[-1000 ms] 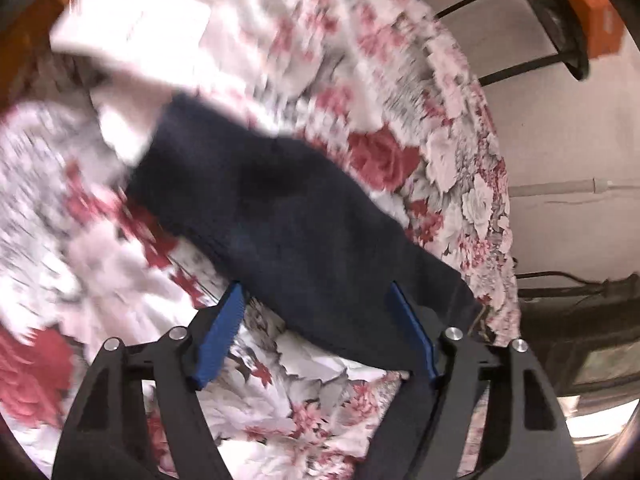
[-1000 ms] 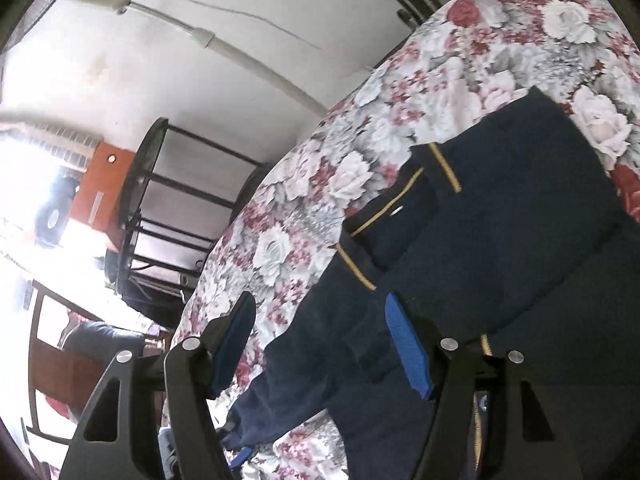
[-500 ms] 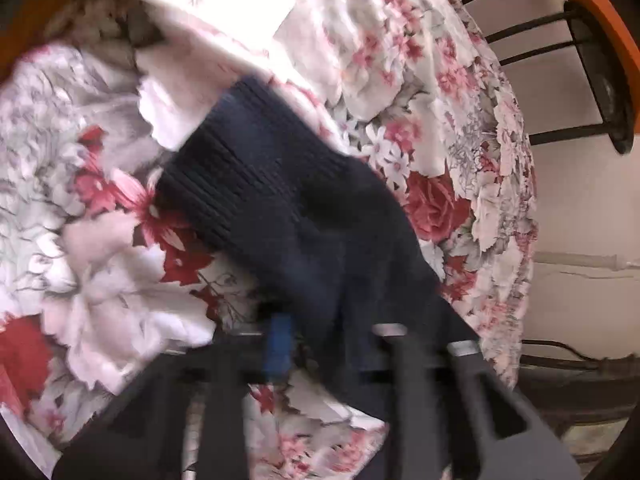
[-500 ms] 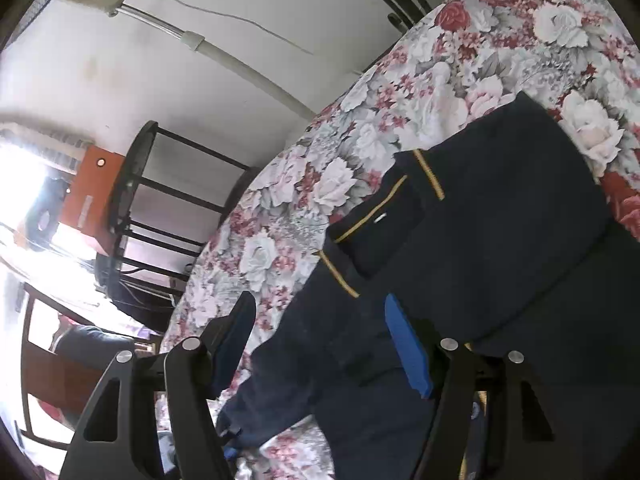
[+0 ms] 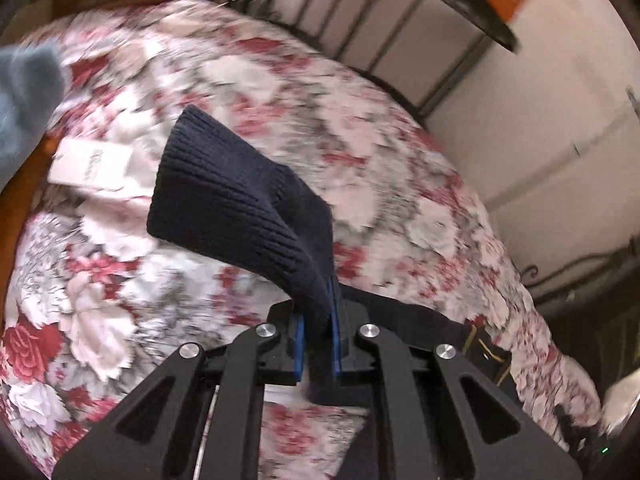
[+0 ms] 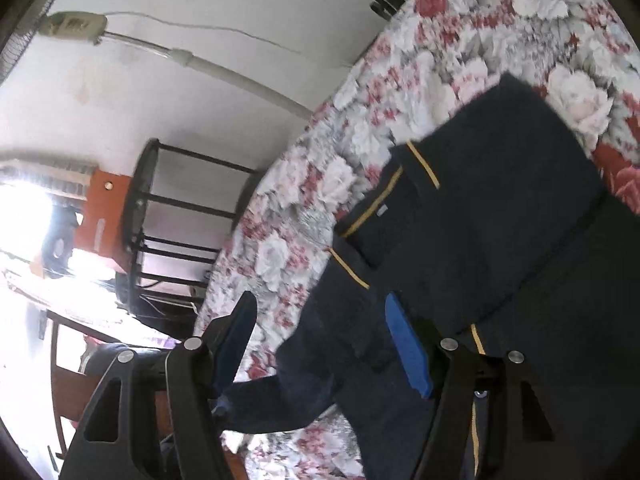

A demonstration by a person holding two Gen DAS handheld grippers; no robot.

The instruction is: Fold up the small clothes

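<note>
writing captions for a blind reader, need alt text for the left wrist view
The left gripper is shut on the ribbed cuff of a navy garment, lifting it above a floral sheet. A white tag lies on the sheet at left, and a dark metal rail and pale wall stand behind.

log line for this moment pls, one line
step: lifting sleeve | left hand-held gripper: shut on navy ribbed cuff | right hand-held gripper: open over navy jacket | surface: floral bedspread

The floral bedsheet point(image 5: 400, 168) smears with motion blur; the navy garment point(image 6: 500, 248) runs off the frame's right edge, and the white label's point(image 5: 92, 164) print seems unreadable.
</note>
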